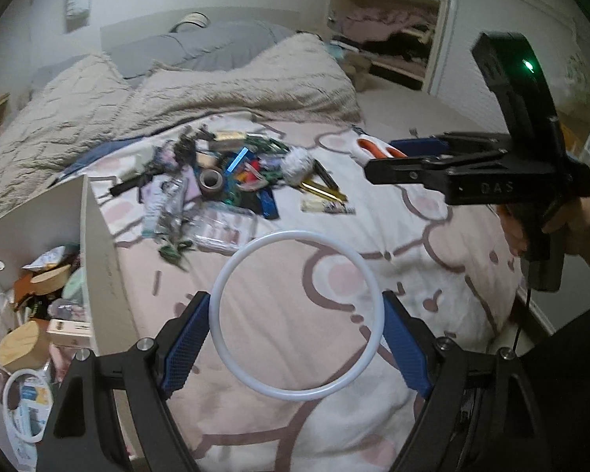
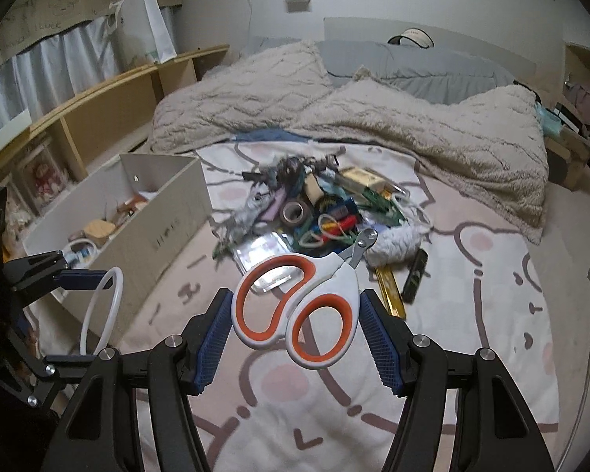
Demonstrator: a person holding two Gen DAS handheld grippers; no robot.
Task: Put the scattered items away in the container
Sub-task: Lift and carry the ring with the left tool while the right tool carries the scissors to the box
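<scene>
My left gripper (image 1: pixel 297 303) is shut on a white plastic ring (image 1: pixel 295 233), its blue pads pressing the ring's two sides above the pink-patterned bedspread. My right gripper (image 2: pixel 297 295) is shut on white-and-orange scissors (image 2: pixel 334 275), gripped across the handles with the short blades pointing away. Each gripper also shows in the other's view: the right gripper (image 1: pixel 381 157) holds the scissors (image 1: pixel 377 149) at the right, and the left gripper (image 2: pixel 96 314) holds the ring (image 2: pixel 114 270) at the left. A pile of scattered items (image 1: pixel 224 181) (image 2: pixel 314 212) lies mid-bed. The white open box (image 1: pixel 94 255) (image 2: pixel 157 236) stands at the bed's left.
The box holds wooden lids, packets and another white ring (image 1: pixel 19 405). A fluffy beige blanket (image 2: pixel 373 118) and grey pillows lie behind the pile. A black lighter (image 2: pixel 415 275) and a gold bar lie at the pile's right. Wooden shelves (image 2: pixel 98 110) run along the left wall.
</scene>
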